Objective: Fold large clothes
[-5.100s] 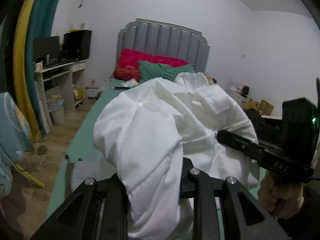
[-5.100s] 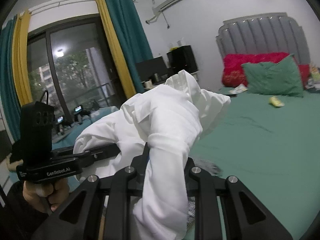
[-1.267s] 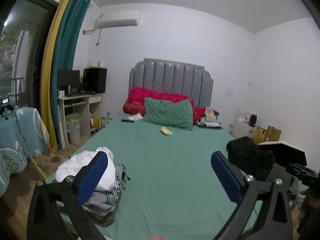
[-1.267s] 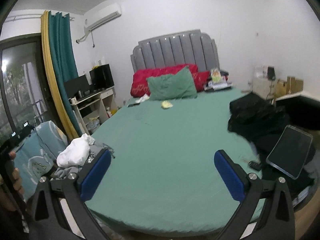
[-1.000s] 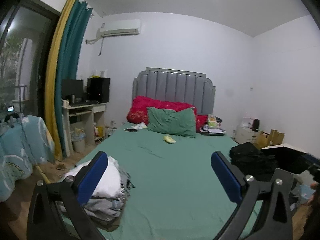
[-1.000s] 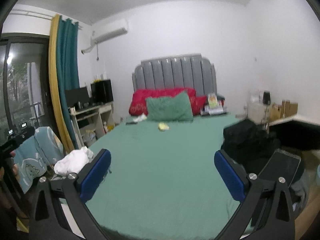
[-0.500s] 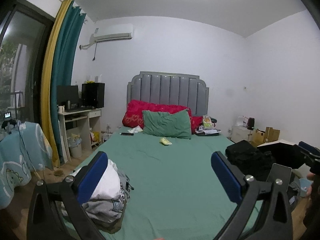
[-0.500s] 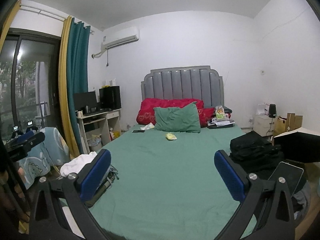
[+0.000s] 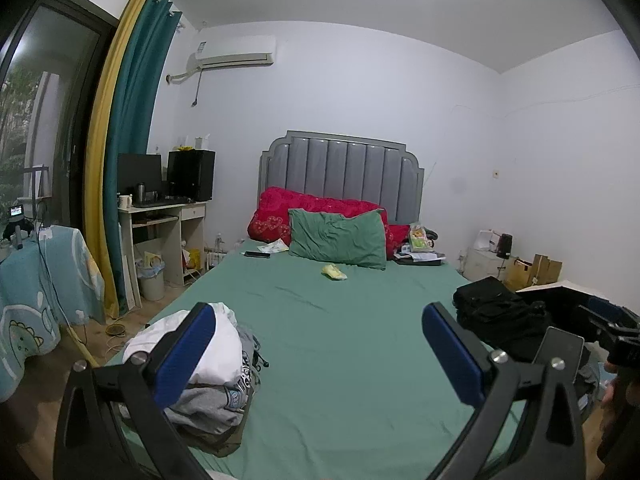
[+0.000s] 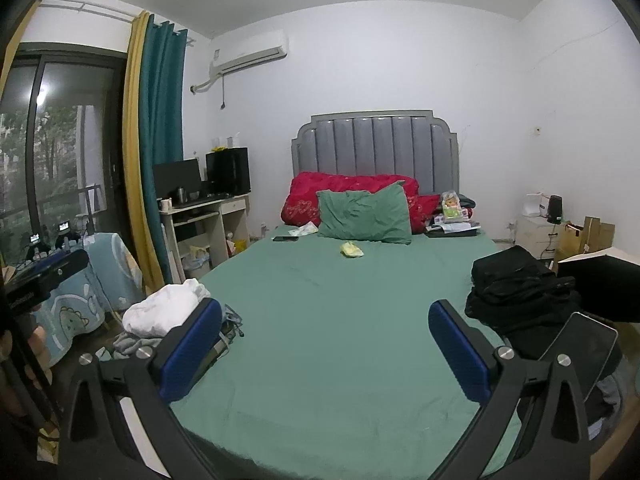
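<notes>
A white garment [image 9: 218,350] lies bunched on top of a pile of grey clothes [image 9: 216,402] at the near left corner of the green bed [image 9: 344,344]; it also shows in the right wrist view [image 10: 164,308]. A heap of black clothes [image 9: 496,312] lies at the bed's right edge, also in the right wrist view [image 10: 516,288]. My left gripper [image 9: 320,352] is open and empty, held above the bed's foot. My right gripper [image 10: 324,348] is open and empty too, beside it.
A green pillow [image 9: 336,238] and red pillows [image 9: 280,212] lean on the grey headboard. A small yellow item [image 9: 334,272] and a phone [image 9: 257,254] lie on the sheet. A tablet [image 10: 580,344] rests at the right. A desk [image 9: 160,220] stands left.
Five seconds ago both grippers were shut on the white garment; since then they have let it go onto the pile. Over the last second both cameras have tilted up slightly.
</notes>
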Demonstrator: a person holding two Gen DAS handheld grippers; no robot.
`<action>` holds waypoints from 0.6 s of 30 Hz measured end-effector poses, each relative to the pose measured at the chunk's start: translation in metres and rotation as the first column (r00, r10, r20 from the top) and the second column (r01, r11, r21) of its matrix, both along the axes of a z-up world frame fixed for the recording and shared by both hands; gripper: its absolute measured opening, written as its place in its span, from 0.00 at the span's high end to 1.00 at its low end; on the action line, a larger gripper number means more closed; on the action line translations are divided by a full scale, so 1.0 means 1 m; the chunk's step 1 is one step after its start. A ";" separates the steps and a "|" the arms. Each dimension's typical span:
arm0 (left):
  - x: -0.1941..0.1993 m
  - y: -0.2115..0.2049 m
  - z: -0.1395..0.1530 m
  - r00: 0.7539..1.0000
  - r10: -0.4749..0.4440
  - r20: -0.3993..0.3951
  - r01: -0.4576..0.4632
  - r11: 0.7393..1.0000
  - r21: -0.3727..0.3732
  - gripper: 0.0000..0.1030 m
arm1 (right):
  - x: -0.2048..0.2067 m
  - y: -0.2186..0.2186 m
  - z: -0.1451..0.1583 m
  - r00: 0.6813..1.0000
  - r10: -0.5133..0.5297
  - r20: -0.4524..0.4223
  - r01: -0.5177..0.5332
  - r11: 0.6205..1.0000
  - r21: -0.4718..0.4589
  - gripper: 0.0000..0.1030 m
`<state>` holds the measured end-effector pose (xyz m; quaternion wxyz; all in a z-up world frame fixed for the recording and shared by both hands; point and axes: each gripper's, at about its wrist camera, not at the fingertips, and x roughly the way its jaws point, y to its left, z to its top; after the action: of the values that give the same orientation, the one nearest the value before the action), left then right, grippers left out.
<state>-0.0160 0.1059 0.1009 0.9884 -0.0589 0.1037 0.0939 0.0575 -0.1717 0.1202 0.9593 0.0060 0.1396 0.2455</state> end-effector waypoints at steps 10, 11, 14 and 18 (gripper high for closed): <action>-0.004 0.003 0.001 0.999 -0.030 0.015 0.030 0.999 -0.026 0.00 | -0.005 0.004 0.001 1.000 0.004 0.003 -0.004 1.000 0.001 0.01; -0.004 0.003 0.002 0.999 -0.034 0.016 0.034 0.999 -0.026 0.00 | -0.005 0.004 0.001 1.000 0.003 0.003 -0.003 1.000 0.002 0.01; -0.006 0.001 0.002 0.999 -0.031 0.016 0.032 0.999 -0.018 0.00 | -0.005 0.003 0.002 1.000 0.002 0.003 -0.002 1.000 0.006 0.01; -0.005 -0.002 0.002 0.999 -0.040 0.014 0.041 0.999 -0.020 0.00 | -0.005 0.002 0.002 1.000 -0.002 0.005 0.002 1.000 0.010 0.01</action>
<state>-0.0212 0.1037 0.1033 0.9901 -0.0673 0.0991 0.0725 0.0523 -0.1700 0.1219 0.9598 0.0103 0.1362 0.2453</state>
